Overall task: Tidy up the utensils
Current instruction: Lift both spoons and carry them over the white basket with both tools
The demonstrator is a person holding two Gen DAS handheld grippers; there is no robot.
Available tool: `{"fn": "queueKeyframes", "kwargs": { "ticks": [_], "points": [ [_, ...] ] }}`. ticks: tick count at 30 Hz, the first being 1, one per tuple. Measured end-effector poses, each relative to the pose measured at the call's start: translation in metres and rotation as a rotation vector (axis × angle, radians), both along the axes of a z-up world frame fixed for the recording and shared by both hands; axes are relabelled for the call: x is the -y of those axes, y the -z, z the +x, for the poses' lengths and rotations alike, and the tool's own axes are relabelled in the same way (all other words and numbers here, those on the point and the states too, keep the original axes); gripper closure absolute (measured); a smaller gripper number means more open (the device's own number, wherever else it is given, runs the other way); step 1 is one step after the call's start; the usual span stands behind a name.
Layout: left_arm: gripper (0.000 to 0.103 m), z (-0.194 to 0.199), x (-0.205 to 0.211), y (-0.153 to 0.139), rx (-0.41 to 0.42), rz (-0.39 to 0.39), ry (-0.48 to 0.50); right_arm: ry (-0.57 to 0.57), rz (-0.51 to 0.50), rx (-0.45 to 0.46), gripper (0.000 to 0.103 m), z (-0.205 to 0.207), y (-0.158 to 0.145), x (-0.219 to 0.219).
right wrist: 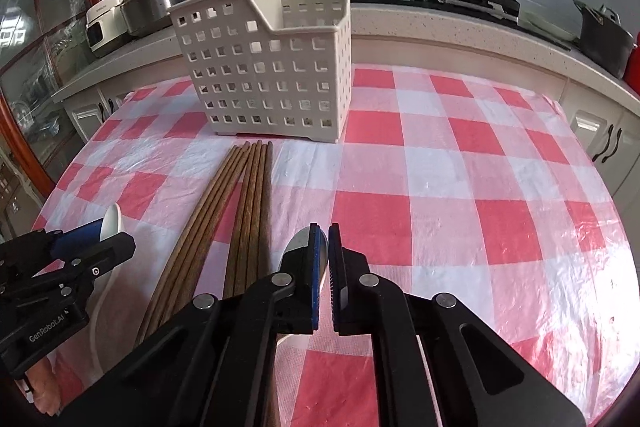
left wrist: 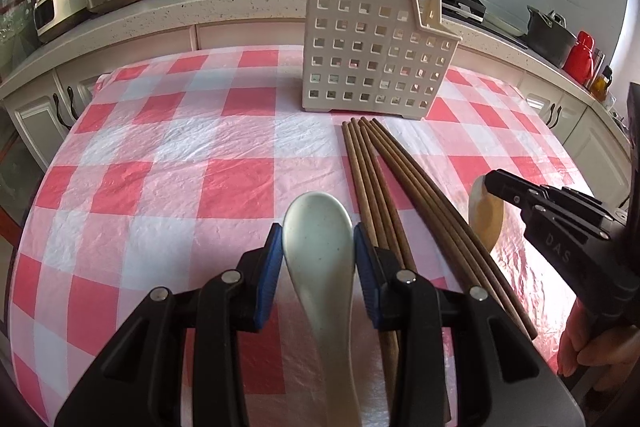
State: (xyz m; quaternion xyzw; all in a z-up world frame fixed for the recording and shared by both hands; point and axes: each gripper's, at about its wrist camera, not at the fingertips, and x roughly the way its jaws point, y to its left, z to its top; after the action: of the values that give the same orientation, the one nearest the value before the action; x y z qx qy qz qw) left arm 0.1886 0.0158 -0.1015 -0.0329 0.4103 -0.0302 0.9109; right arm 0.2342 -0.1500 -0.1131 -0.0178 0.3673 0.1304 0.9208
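Left tongs (left wrist: 318,259): blue pads closed against the bowl of a pale speckled ceramic spoon (left wrist: 320,247), handle trailing back toward the camera. Right tongs (right wrist: 329,255): nearly closed, a narrow gap showing; whether they pinch the second spoon (left wrist: 486,215) beneath them cannot be told. Brown chopsticks (left wrist: 384,187) lie between both tongs, long axes pointing at the white perforated holder (left wrist: 372,59) standing straight ahead on the checked tabletop (left wrist: 160,147).

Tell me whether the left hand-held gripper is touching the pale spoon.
Touching. The left wrist view shows the left hand-held gripper with both blue pads pressed against the pale spoon's bowl.
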Motion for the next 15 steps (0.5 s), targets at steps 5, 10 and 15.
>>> {"fn": "queueKeyframes", "kwargs": {
  "ticks": [5, 10, 15],
  "points": [
    [0.068, -0.005, 0.001, -0.009, 0.039, -0.009, 0.019, -0.004, -0.001, 0.069, 0.098, -0.014, -0.017, 0.004],
    [0.068, -0.016, 0.006, -0.022, 0.091, -0.006, 0.035, 0.011, -0.019, 0.171, 0.098, -0.034, -0.038, 0.01],
    [0.068, -0.029, 0.011, -0.038, 0.145, -0.01, 0.045, 0.031, -0.042, 0.27, 0.098, -0.053, -0.058, 0.013]
  ]
}}
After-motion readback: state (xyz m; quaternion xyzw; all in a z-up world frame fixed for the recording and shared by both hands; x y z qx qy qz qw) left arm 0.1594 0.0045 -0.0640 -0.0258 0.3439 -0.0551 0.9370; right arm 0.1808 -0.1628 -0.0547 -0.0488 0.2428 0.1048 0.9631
